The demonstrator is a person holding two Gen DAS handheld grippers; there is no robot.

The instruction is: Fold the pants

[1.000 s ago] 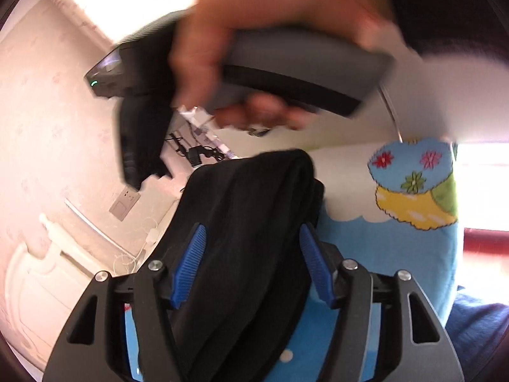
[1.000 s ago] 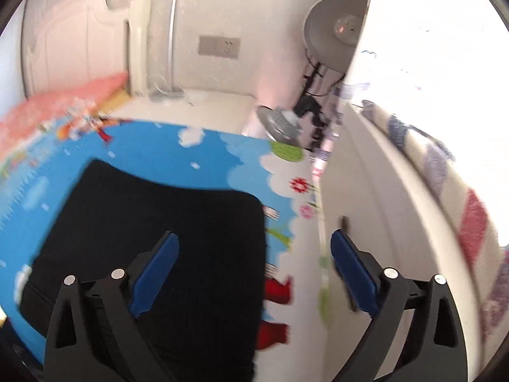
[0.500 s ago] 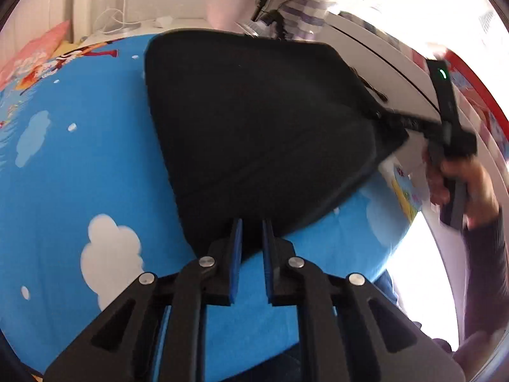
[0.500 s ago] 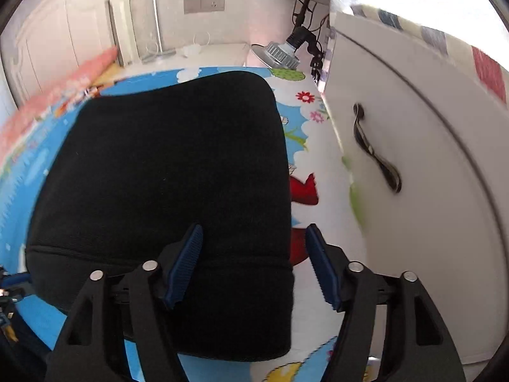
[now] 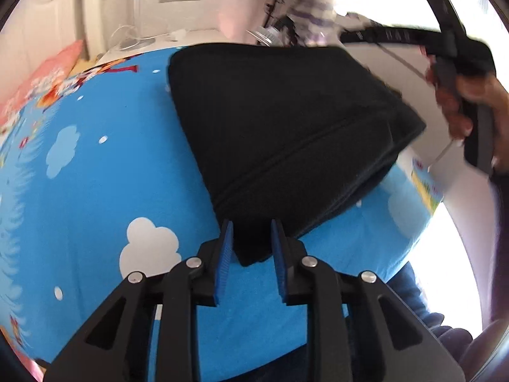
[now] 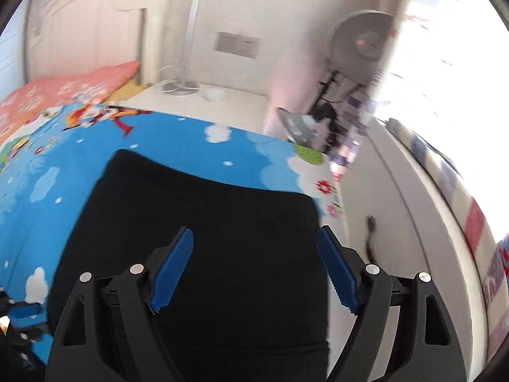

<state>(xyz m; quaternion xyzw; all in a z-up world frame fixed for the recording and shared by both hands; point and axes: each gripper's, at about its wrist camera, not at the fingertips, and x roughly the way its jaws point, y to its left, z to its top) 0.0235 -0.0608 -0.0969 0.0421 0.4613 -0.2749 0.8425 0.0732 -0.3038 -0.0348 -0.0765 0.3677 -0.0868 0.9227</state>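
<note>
Pants (image 5: 286, 133) are lying folded on the blue bedsheet (image 5: 95, 191), where I'm now opening the left tool (image 5: 251, 251) off their near corner and the right tool (image 6: 254, 270), empty, above them, so the fold looks finished.

One pair of folded black pants (image 5: 286, 127), one blue cartoon-print sheet (image 5: 95, 191), one pink floral pillow (image 6: 63, 92), one standing fan (image 6: 366, 44), one wall socket plate (image 6: 237, 44), two handheld grippers, left gripper (image 5: 251, 248) and right gripper (image 6: 254, 264).
</note>
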